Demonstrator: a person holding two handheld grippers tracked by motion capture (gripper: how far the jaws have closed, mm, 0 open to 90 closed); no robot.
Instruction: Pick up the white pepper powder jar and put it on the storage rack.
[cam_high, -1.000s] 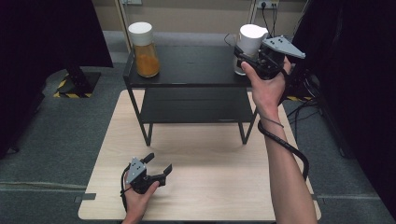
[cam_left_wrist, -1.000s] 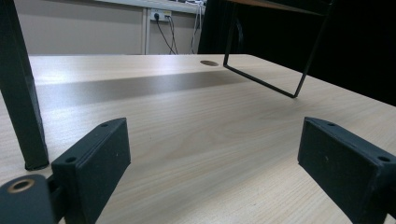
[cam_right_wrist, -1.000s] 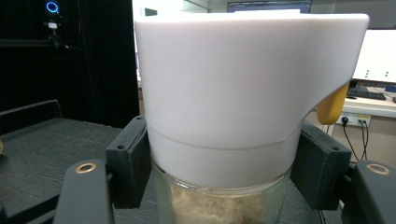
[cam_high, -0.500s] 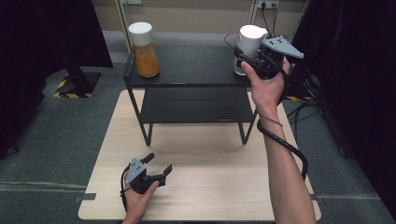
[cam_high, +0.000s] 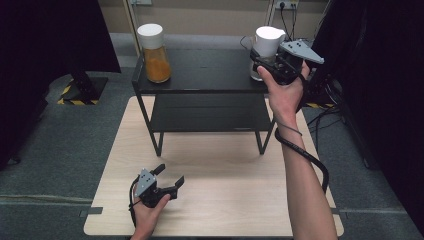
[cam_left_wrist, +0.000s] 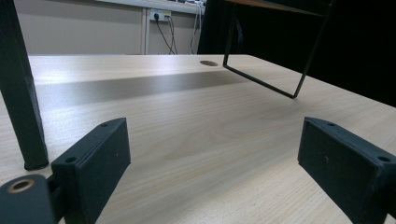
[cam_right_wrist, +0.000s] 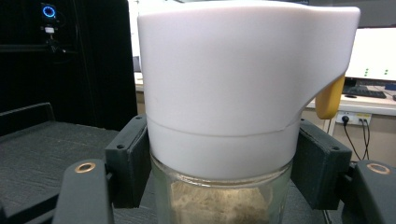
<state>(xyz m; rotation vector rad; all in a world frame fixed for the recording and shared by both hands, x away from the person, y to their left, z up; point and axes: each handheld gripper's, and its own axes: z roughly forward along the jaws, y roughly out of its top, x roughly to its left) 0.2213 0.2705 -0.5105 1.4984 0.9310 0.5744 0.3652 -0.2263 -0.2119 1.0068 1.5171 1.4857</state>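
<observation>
The right tongs (cam_high: 263, 64) clamp the white-lidded glass jar (cam_right_wrist: 224, 140) at its lid, probably for lifting; the left tongs (cam_high: 169, 178) rest wide open and empty on the pale wooden bench (cam_high: 235, 180).

Even overhead light is cast on the wooden table (cam_high: 220, 165) in the high view, while both side margins are lost in near-black. A soft shadow is thrown beneath the black shelf unit (cam_high: 200, 85), and slight softness is seen throughout — fine detail is not resolved. In the left gripper view, a pale sheen is spread across the tabletop (cam_left_wrist: 196, 121) toward the far wall, and a broad dark shadow band is laid across it; the near jaws are rendered slightly blurred. In the right gripper view, the white lid (cam_right_wrist: 233, 79) is brightly lit, nearly washed out, and the bright monitor (cam_right_wrist: 373, 51) behind is overexposed — the left background is left dark.
</observation>
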